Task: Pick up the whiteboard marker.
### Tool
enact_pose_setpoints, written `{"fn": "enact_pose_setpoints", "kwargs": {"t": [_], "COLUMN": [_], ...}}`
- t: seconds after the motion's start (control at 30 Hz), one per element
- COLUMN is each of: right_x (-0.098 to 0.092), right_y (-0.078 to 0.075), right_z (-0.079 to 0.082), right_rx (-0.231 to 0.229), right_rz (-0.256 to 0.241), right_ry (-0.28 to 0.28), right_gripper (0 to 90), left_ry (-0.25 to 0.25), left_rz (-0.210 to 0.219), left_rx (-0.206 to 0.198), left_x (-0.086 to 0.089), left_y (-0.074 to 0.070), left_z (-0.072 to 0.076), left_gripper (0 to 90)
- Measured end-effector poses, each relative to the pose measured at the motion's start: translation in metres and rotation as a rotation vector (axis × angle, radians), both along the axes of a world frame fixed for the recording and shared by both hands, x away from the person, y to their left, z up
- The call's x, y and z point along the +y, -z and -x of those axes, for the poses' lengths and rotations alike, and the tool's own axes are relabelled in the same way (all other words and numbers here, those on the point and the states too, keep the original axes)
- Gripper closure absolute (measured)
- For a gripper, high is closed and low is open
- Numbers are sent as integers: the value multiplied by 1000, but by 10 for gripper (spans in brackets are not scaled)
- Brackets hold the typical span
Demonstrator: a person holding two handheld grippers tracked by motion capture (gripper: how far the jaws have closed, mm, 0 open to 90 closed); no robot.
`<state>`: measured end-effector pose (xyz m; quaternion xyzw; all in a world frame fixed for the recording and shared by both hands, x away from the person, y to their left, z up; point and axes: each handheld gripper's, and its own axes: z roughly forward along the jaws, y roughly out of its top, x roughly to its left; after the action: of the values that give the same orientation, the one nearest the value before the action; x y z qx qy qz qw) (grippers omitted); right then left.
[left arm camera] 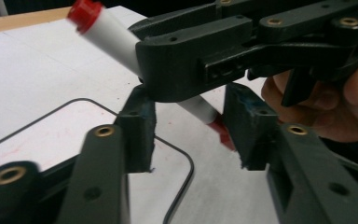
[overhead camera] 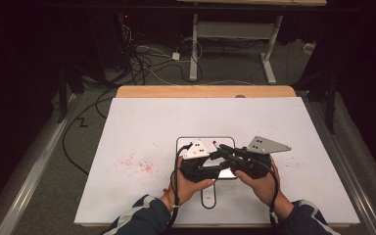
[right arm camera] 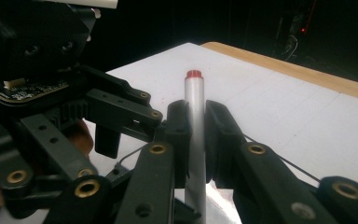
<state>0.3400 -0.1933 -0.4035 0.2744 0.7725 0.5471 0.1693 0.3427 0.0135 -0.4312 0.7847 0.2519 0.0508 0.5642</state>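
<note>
A white marker [right arm camera: 194, 140] with a red end [right arm camera: 193, 73] stands upright between the jaws of my right gripper [right arm camera: 196, 122], which is shut on its barrel. In the left gripper view the same marker [left arm camera: 116, 42] slants up to the left, and the right gripper [left arm camera: 168, 70] crosses above my own jaws. My left gripper [left arm camera: 189, 128] is open, its jaws standing either side of the marker's lower end, where a red part [left arm camera: 221, 133] shows. In the high view both grippers meet over the middle of the white board [overhead camera: 142, 122], the left gripper [overhead camera: 198, 164] beside the right gripper [overhead camera: 245, 159].
A black rounded outline [overhead camera: 177, 144] is drawn on the board under the grippers. Red marks [overhead camera: 139, 165] speckle the board to the left. The table's wooden edge [overhead camera: 205, 91] lies at the back, with cables [overhead camera: 142, 58] and a desk frame [overhead camera: 194, 49] on the floor beyond.
</note>
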Motion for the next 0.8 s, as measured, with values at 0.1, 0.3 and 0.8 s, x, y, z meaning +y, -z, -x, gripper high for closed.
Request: {"fn": "enact_pose_setpoints", "kwargs": {"t": [0.1, 0.3, 0.8], "right_x": [-1, 2, -6], "right_y": [-1, -5, -10], "right_z": [2, 8, 17], "right_rx": [-14, -55, -73], "right_rz": [-2, 11, 18], "right_ry": [-3, -1, 31], "right_gripper": [813, 813, 528], "left_ry": [-2, 3, -79], "left_rz": [-12, -32, -215], "left_rx": [-10, -49, -151], "left_x": [1, 2, 31], "left_y": [0, -1, 16], "left_z": [-1, -2, -21], "left_gripper": [587, 714, 782]}}
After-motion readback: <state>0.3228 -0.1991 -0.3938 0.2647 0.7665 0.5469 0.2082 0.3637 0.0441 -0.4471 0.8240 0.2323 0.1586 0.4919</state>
